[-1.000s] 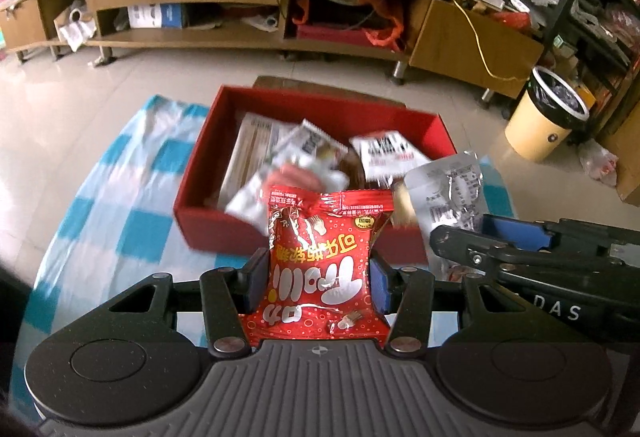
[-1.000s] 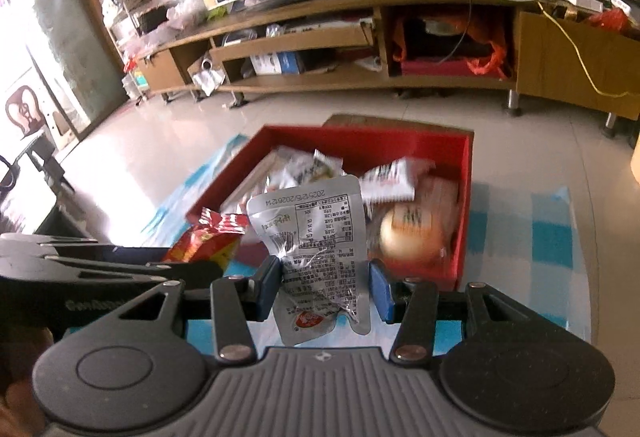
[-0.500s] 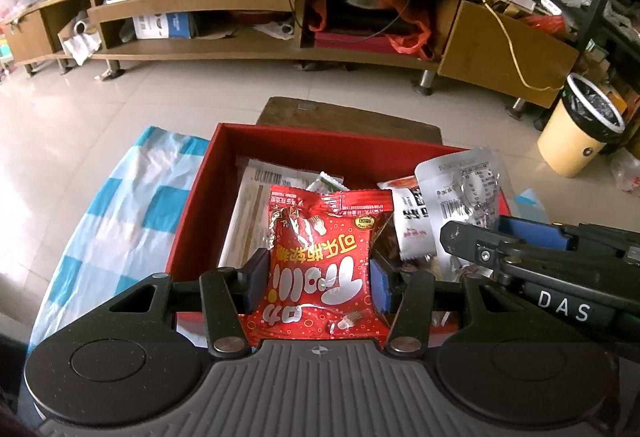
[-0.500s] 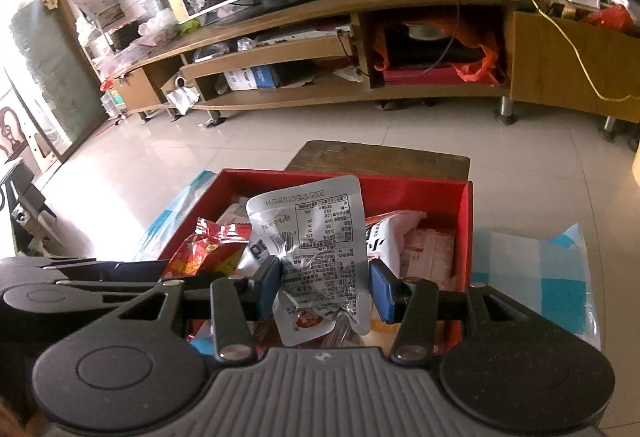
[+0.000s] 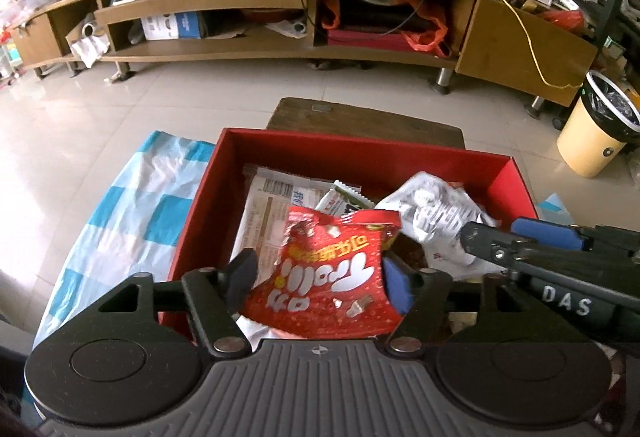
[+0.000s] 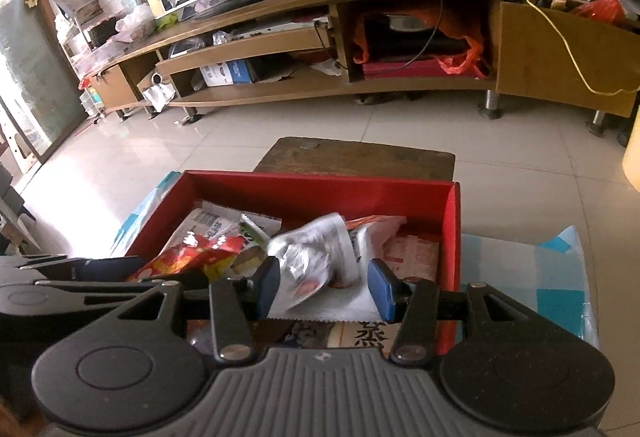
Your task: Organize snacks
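Both grippers hang over the red box [image 5: 516, 173], which I take as the landmark. My left gripper [image 5: 316, 277] has its jaws spread; the red snack bag [image 5: 332, 277] sits loose between them, touching the right pad and clear of the left, tilted over the near half of the box. My right gripper [image 6: 324, 285] is likewise spread wide, with the silver foil packet [image 6: 308, 257] lying crumpled between the jaws, resting on the snacks inside the box and apparently touching neither pad. Motion blur on the packet limits detail. Other wrapped snacks fill the box floor, among them a long printed packet [image 5: 268, 205] along the left wall. The box stands on a blue-and-white checked cloth [image 5: 132, 213], which shows on both sides of the box. A dark wooden stool [image 6: 356, 157] stands just behind the far wall of the box.
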The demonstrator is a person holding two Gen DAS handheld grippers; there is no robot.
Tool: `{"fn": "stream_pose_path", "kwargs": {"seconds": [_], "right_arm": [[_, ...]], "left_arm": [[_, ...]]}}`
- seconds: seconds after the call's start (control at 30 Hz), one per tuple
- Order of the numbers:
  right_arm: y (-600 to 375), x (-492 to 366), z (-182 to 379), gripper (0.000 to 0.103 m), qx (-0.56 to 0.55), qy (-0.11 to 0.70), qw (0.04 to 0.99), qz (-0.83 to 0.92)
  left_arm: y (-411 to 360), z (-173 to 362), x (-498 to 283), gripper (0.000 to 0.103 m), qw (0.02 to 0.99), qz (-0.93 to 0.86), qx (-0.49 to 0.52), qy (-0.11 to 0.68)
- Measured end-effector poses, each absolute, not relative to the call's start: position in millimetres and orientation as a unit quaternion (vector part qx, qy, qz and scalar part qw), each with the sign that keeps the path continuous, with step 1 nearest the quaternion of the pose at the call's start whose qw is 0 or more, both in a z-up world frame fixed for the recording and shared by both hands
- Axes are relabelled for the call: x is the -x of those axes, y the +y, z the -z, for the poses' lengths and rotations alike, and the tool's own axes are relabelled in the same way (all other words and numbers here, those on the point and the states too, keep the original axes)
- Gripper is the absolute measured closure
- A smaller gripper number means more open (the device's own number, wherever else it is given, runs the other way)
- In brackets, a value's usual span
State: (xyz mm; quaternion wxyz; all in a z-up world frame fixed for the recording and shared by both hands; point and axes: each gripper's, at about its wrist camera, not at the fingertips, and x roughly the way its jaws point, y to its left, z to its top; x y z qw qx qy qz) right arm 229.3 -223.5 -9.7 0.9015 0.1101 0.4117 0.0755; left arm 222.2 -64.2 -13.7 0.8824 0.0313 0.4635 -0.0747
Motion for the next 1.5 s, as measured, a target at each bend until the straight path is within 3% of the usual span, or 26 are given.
{"fn": "stream_pose_path", "kwargs": {"seconds": [0.47, 1.5], "right_arm": [[-224, -198, -8, 0.054, -0.109, 0.404, 0.905, -0.075], [-203, -73, -12, 0.047, -0.124, 0.424, 0.896, -0.052]], "left_arm": [[-56, -2, -195, 0.008, 0.892, 0.054, -0.040, 0.447], [-24, -1, -85, 0.005, 0.884, 0.062, -0.035, 0.462]]}}
